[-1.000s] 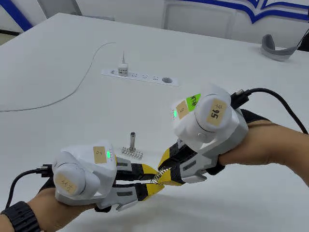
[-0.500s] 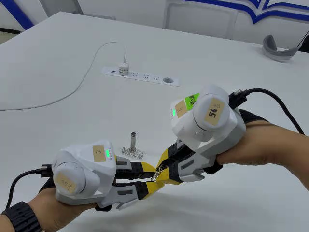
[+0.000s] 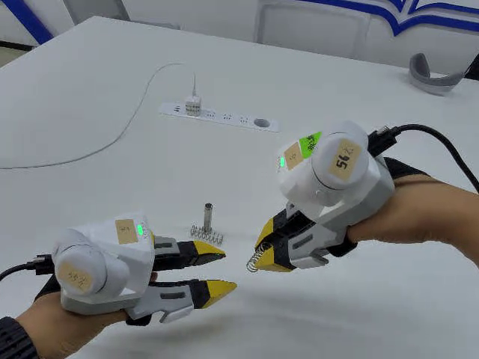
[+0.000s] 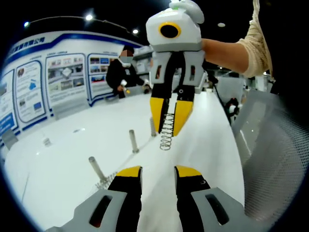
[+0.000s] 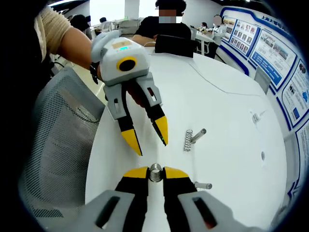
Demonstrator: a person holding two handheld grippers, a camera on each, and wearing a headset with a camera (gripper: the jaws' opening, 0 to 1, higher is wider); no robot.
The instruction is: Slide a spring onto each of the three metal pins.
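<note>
Lining the held spring up over a pin

Head view: the right gripper point(image 3: 260, 262) has its fingers clenched on one end of a spring point(image 3: 255, 261), the free end poking out above the worktop point(image 3: 112, 187). The left gripper point(image 3: 221, 271) hangs just beside it, fingers released and empty. An upright pin point(image 3: 208, 216) stands near, with loose springs point(image 3: 203, 235) at its foot.

Left gripper view: three pins point(image 4: 133, 141) stand on the worktop, and the held spring hangs apart from them all.

Right gripper view: the coil's open bore sits between the yellow tips. The best move, I judge, is to bring that bore square over a pin top, axis in line, then lower it without squashing the coil.
</note>
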